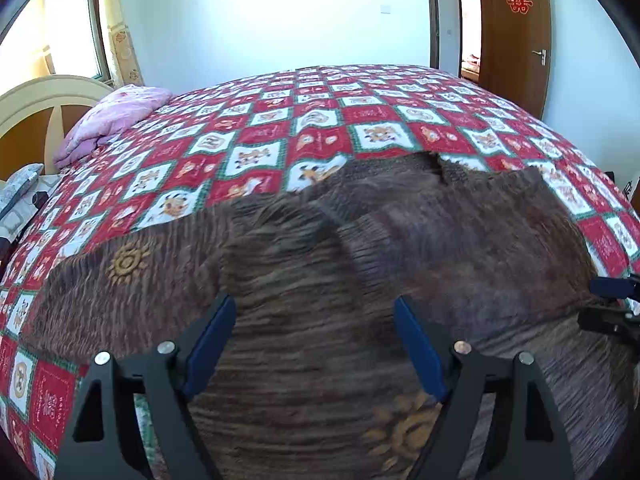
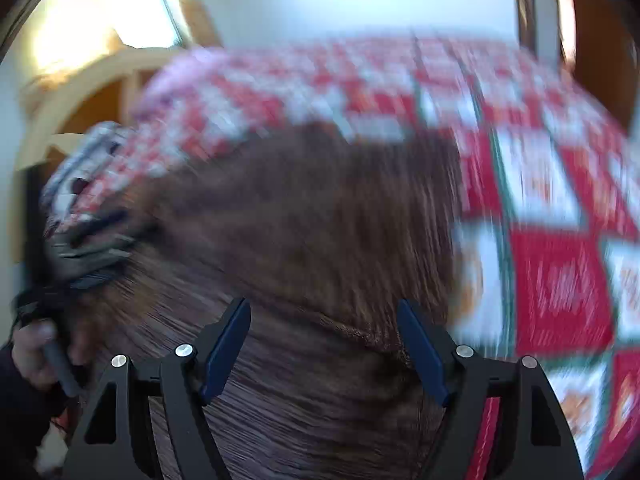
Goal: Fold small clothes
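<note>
Brown garment [image 1: 320, 280] on checkered quilt [image 1: 280, 128]; bedroom.

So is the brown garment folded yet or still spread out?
Partly folded. On the brown garment, one flap already lies doubled over the middle, its edge ridge visible, while the rest lies spread across the checked quilt. Both grippers are open above it.

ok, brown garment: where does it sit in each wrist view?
Left wrist: brown garment fills the lower centre, spread between the open left gripper fingers.
Right wrist: blurred, it runs centre to bottom, under the open right gripper.
Shared landmark: red checked quilt.
</note>
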Available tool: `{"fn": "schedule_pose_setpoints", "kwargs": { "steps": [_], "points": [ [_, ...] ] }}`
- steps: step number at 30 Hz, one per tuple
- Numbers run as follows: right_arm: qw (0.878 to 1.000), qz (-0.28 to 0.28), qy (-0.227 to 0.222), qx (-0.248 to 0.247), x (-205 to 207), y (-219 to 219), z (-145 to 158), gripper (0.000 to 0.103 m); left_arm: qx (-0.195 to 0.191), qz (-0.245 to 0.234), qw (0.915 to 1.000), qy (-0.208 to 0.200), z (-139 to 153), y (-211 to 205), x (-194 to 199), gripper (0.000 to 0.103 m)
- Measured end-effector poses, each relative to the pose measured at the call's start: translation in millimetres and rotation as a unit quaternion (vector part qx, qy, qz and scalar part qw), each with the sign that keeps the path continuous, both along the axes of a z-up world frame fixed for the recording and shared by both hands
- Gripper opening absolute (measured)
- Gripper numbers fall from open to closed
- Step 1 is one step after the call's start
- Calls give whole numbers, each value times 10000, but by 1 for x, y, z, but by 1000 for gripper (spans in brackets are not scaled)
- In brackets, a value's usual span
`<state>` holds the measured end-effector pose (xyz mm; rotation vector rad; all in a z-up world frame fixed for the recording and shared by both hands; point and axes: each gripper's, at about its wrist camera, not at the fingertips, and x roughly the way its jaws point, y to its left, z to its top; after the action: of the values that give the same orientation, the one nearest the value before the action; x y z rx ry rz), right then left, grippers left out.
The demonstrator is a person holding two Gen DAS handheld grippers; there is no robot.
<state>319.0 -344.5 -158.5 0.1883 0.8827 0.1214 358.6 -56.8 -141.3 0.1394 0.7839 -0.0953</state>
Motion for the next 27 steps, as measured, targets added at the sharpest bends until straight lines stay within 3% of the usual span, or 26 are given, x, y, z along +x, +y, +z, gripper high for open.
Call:
{"fn": "schedule_pose_setpoints", "kwargs": {
  "steps": [5, 10, 12, 15, 18, 22, 24, 27],
  "points": [
    [9983, -204, 152, -515, -20, 3, 11, 77, 151, -11, 9999, -27, -9, 18, -13, 88],
    [9981, -12, -283, -556, -4, 29, 32, 77, -173, 246, 9995, 63, -10, 37, -18, 89],
    [9981, 50, -220, -567, 11, 37, 24, 77, -170, 345, 9993, 26, -6, 46, -23, 89],
    [9978, -146, 284, -584, 23, 37, -8, 77, -55, 518, 9986, -4, -2, 68, -30, 89],
    [9932, 2, 164, -1149, 5, 51, -14, 77, -14, 792, 9968, -90, 4, 105, -37, 93],
    [9920, 92, 259, -1235, -3, 55, -2, 77, 151, 1435, 9893, -199, 9, 166, -38, 95],
    [9968, 146, -130, -777, -1, 56, 15, 77, 167, 1840, 9827, -127, 7, 195, -36, 95],
    [9961, 249, -570, -625, 16, 72, 24, 79, 14, 2469, 9690, -41, 2, 238, -36, 95]
  ]
}}
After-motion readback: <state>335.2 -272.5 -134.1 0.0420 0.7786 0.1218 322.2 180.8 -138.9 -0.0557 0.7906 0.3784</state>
